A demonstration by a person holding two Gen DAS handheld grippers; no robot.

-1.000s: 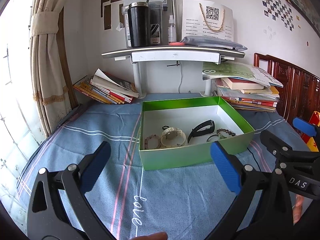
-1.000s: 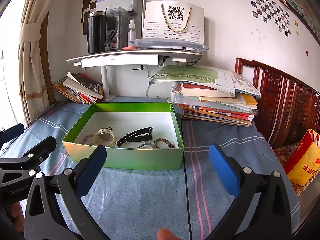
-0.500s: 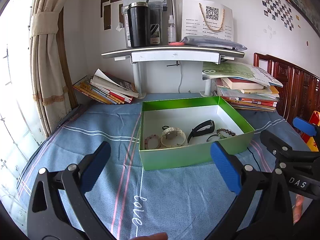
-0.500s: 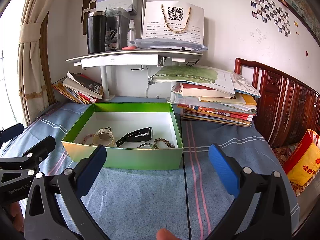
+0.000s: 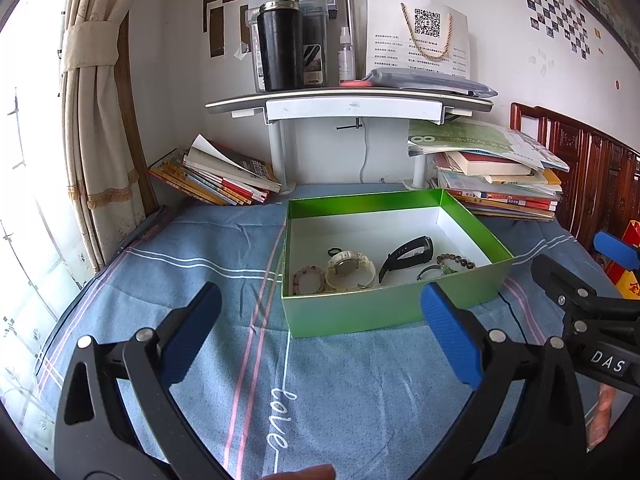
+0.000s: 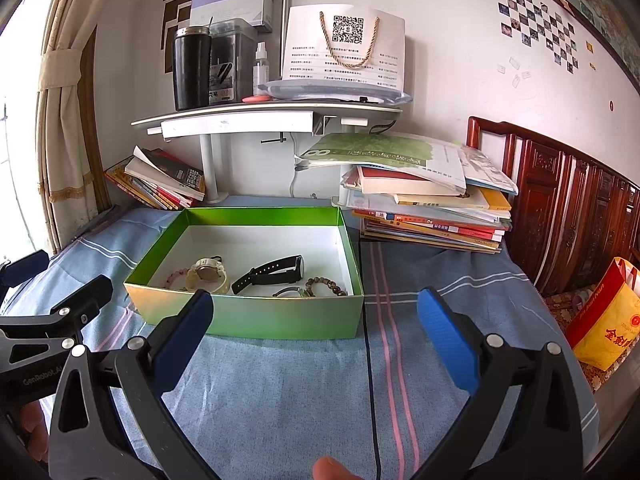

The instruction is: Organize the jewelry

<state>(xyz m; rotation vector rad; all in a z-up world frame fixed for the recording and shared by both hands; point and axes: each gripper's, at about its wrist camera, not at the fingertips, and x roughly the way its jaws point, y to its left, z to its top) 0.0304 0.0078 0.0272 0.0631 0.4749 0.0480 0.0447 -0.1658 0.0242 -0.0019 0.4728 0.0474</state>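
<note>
A green box [image 5: 384, 312] [image 6: 256, 320] stands on the blue cloth. It holds a cream watch [image 5: 350, 268] [image 6: 208, 274], a black watch [image 5: 408, 254] [image 6: 272, 274], a pink bead bracelet [image 5: 308, 280] [image 6: 174, 277], a brown bead bracelet [image 5: 456, 260] [image 6: 326, 285] and a thin metal bracelet [image 5: 430, 270] [image 6: 288, 291]. My left gripper [image 5: 320, 332] is open and empty, just short of the box's near wall. My right gripper [image 6: 316, 332] is open and empty, near the box's right front corner. Each gripper shows in the other's view [image 5: 580, 300] [image 6: 52, 312].
Stacks of books lie behind the box at left [image 5: 216, 180] and right [image 5: 496, 184]. A white shelf [image 5: 352, 104] above carries a black flask [image 5: 280, 46] and a paper bag [image 5: 418, 36]. A wooden headboard [image 6: 568, 208] and a red-yellow bag [image 6: 604, 320] are at right. A black cable [image 6: 370, 380] crosses the cloth.
</note>
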